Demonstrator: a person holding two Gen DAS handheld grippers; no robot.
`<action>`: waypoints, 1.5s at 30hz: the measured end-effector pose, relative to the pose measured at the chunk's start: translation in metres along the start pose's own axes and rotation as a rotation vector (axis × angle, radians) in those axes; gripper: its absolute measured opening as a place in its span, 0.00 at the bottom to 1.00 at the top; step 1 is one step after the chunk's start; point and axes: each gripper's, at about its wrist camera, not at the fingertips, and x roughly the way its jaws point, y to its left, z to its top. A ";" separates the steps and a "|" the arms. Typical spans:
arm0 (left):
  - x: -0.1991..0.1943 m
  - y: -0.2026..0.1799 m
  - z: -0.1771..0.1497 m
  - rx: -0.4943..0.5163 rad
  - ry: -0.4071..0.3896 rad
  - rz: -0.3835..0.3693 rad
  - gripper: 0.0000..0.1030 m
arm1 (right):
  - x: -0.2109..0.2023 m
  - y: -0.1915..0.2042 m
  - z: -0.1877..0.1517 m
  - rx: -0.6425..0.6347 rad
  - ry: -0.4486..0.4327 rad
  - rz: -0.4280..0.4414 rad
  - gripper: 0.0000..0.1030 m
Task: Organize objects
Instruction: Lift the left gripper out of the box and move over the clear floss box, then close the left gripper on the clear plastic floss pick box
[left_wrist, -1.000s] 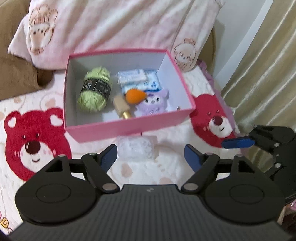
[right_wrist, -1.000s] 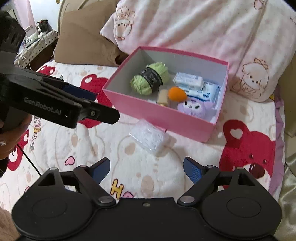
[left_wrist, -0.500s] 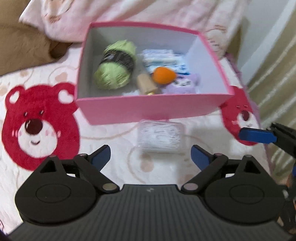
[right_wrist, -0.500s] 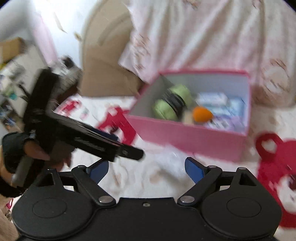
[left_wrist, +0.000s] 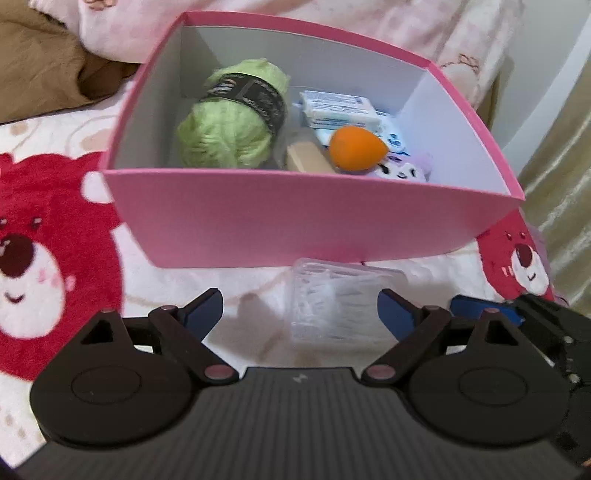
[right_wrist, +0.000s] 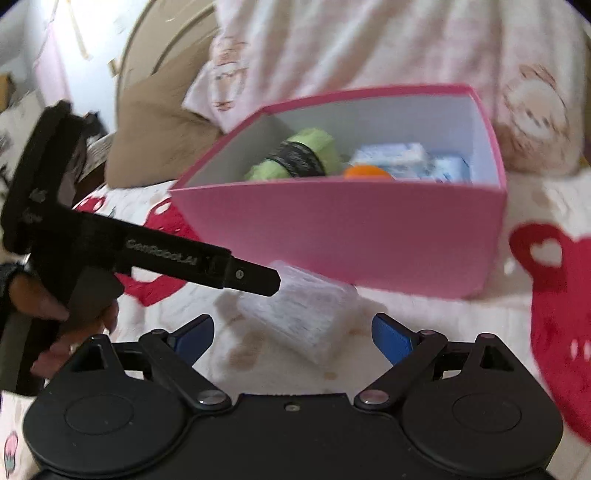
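A clear plastic case (left_wrist: 332, 299) lies on the bear-print blanket just in front of a pink box (left_wrist: 295, 218). It also shows in the right wrist view (right_wrist: 306, 310). My left gripper (left_wrist: 301, 312) is open, its blue-tipped fingers on either side of the case. My right gripper (right_wrist: 293, 332) is open and close to the same case from the other side. The pink box (right_wrist: 351, 236) holds green yarn (left_wrist: 232, 118), an orange sponge (left_wrist: 356, 147), a beige bottle (left_wrist: 304, 157), white packets (left_wrist: 340, 109) and a purple plush (left_wrist: 402, 170).
Pink pillows (right_wrist: 369, 44) and a brown cushion (right_wrist: 155, 136) lie behind the box. A gold curtain (left_wrist: 557, 173) hangs at the right. The left gripper's finger (right_wrist: 255, 277) crosses the right wrist view at the case. The blanket (left_wrist: 55, 240) has red bears.
Both grippers have moved forward and down toward the clear case. The box looms larger in both views. The left fingers now flank the case.
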 end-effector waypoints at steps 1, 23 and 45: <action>0.004 -0.002 -0.001 0.005 0.004 -0.005 0.88 | 0.002 0.000 -0.001 0.000 0.006 -0.002 0.92; 0.014 -0.008 -0.021 -0.168 0.004 -0.072 0.51 | 0.030 0.011 -0.014 -0.179 0.006 -0.100 0.90; -0.002 -0.008 -0.038 -0.290 0.029 -0.116 0.45 | 0.030 0.013 -0.008 -0.165 0.087 -0.060 0.91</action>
